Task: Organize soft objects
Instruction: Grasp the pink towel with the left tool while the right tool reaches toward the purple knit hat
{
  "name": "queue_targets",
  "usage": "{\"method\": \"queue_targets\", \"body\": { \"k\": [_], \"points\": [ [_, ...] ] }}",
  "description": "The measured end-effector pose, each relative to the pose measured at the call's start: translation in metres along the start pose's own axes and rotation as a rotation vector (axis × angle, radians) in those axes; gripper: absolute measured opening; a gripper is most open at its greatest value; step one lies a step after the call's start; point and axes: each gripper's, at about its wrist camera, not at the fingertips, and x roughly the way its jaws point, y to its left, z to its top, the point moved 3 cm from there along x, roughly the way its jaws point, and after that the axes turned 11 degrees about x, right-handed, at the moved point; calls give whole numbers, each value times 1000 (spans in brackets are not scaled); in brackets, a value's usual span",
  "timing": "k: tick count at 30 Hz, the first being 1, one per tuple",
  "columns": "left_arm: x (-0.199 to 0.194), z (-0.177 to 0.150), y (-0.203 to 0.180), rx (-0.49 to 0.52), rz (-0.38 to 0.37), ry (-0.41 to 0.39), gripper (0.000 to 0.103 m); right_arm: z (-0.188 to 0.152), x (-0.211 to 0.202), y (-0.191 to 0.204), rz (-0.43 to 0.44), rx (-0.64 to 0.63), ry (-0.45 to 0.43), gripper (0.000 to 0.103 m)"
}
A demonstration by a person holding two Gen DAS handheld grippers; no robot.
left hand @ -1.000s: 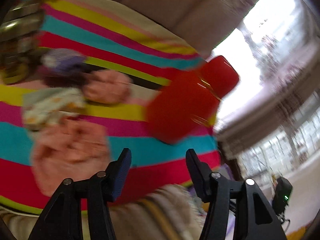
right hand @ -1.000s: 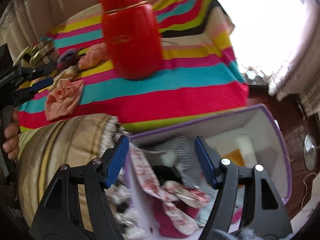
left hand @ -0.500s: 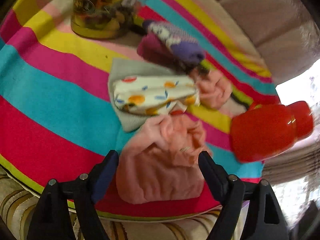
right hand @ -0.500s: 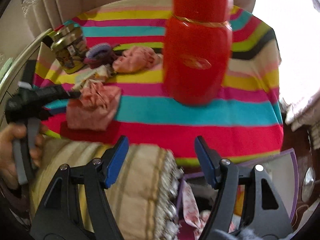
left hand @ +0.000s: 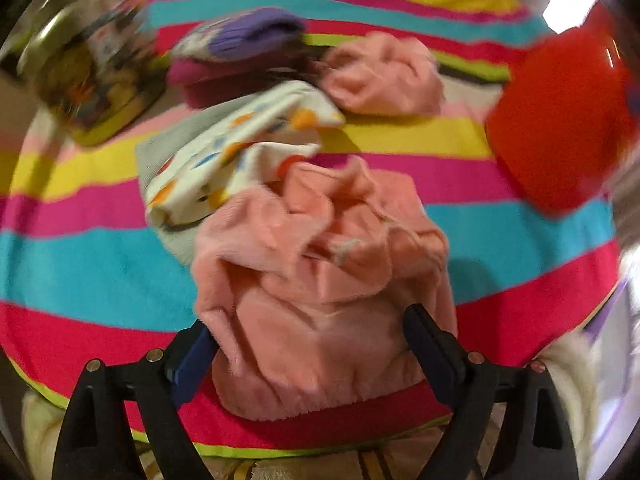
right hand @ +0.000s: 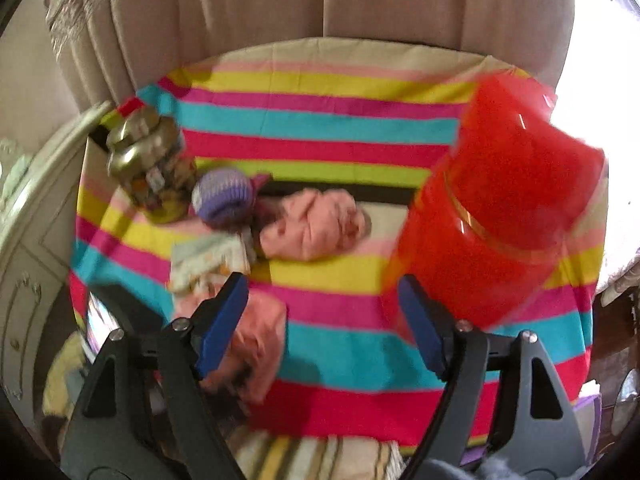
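A crumpled pink fleece cloth lies on the striped tablecloth near its front edge. My left gripper is open with one finger on each side of the cloth's near end. Behind it lie a white patterned cloth, a second pink cloth and a purple knitted item. In the right wrist view my right gripper is open and empty above the table's front, with the near pink cloth by its left finger and the far pink cloth beyond.
A tall red plastic jar stands at the right of the table, close to my right gripper's right finger; it also shows in the left wrist view. A gold-lidded glass jar stands at the back left. Beige curtains hang behind the table.
My left gripper has moved forward so its open fingers now straddle the near pink cloth. My right gripper has swung from the purple box toward the table and closer to the red jar.
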Motion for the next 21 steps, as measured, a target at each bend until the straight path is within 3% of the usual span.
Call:
{"method": "queue_targets", "body": {
  "k": [5, 7, 10, 16, 21],
  "points": [
    [-3, 0, -13, 76, 2, -33, 78, 25, 21, 18, 20, 22, 4, 84],
    [-8, -1, -18, 88, -2, -58, 49, 29, 30, 28, 27, 9, 12, 84],
    [-14, -6, -17, 82, -20, -83, 21, 30, 42, 40, 32, 0, 27, 84],
    [-38, -12, 18, -107, -194, -205, 14, 35, 61, 60, 59, -6, 47, 84],
    [-60, -21, 50, -272, -279, -337, 13, 45, 70, 67, 72, 19, 30, 84]
  ]
}}
